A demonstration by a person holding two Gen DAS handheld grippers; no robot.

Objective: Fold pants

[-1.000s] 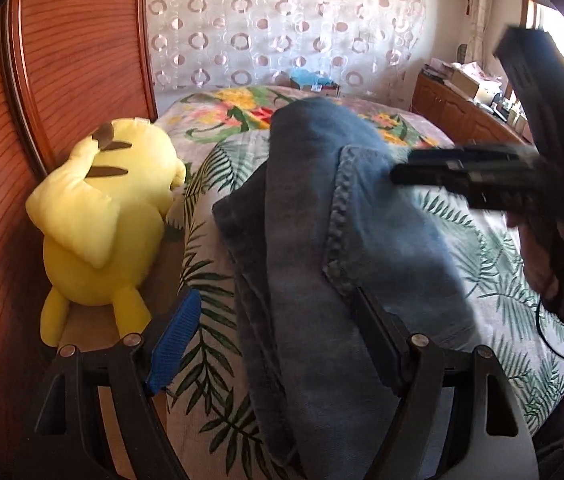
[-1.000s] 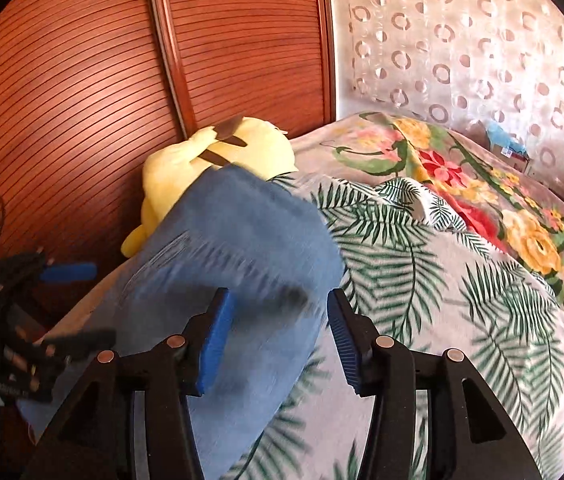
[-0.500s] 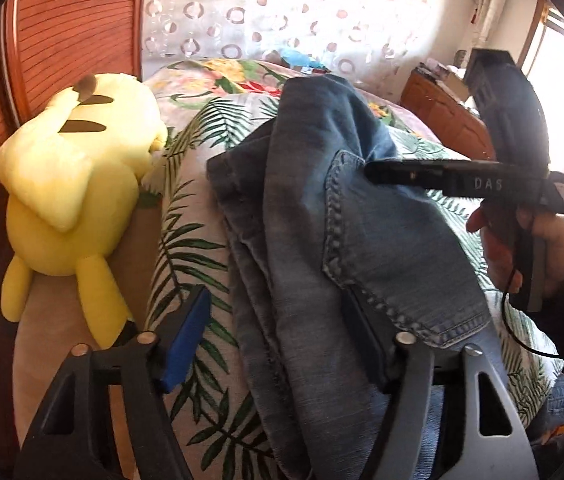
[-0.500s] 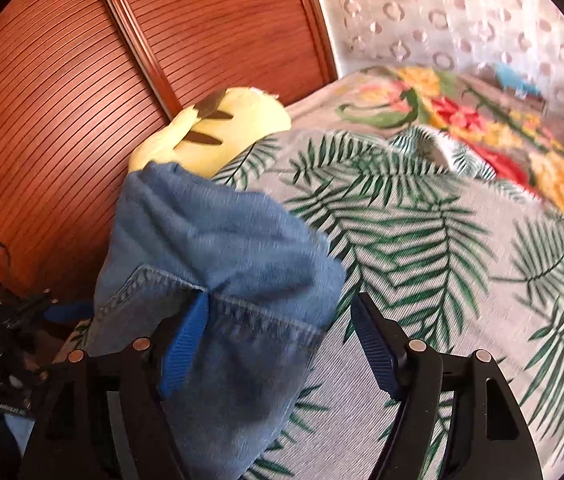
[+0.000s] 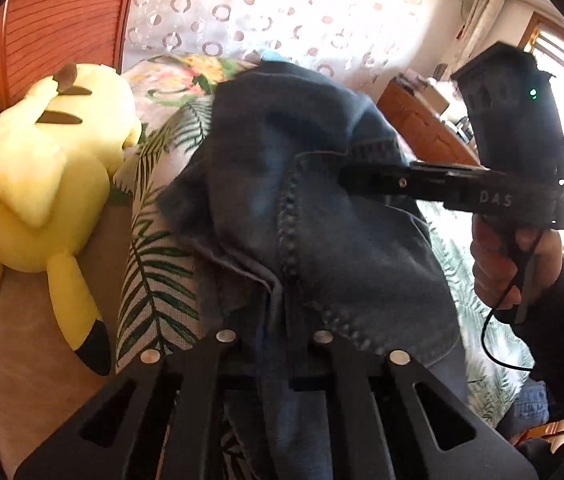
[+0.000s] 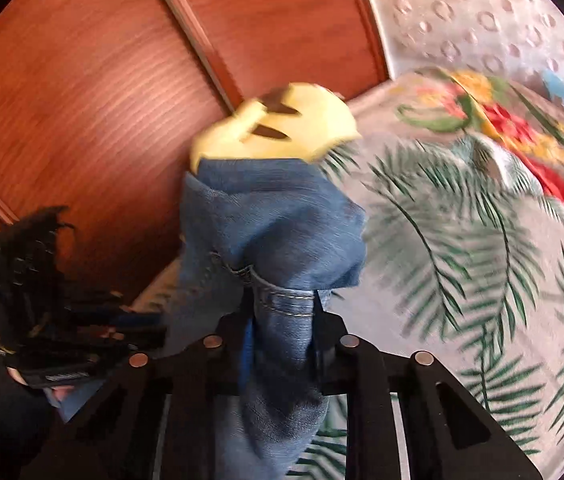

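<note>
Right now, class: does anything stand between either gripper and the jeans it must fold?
Nothing visible does. The left gripper is shut on the jeans. The right gripper has the denim waistband between its closing jaws. The yellow plush toy lies beside the jeans, clear of both grips.

One pair of blue denim pants (image 5: pixel 322 248), bunched between the jaws of both grippers. Two grippers: left gripper (image 5: pixel 272 334), right gripper (image 6: pixel 278 336), one per hand. One person's hand (image 5: pixel 514 264) visible, right of the left jaws, holding the other tool. One yellow plush toy (image 5: pixel 42 200), left of the left jaws; in the right wrist view it sits beyond the jaws, partly hidden by denim. One bed cover (image 6: pixel 462 260), leaf and flower print, right of the right jaws. One wooden ribbed panel (image 6: pixel 102 100), upper left of the right jaws. One circle-patterned curtain (image 5: pixel 282 12), far beyond the left jaws. One wooden cabinet (image 5: pixel 422 128), beyond and right.
</note>
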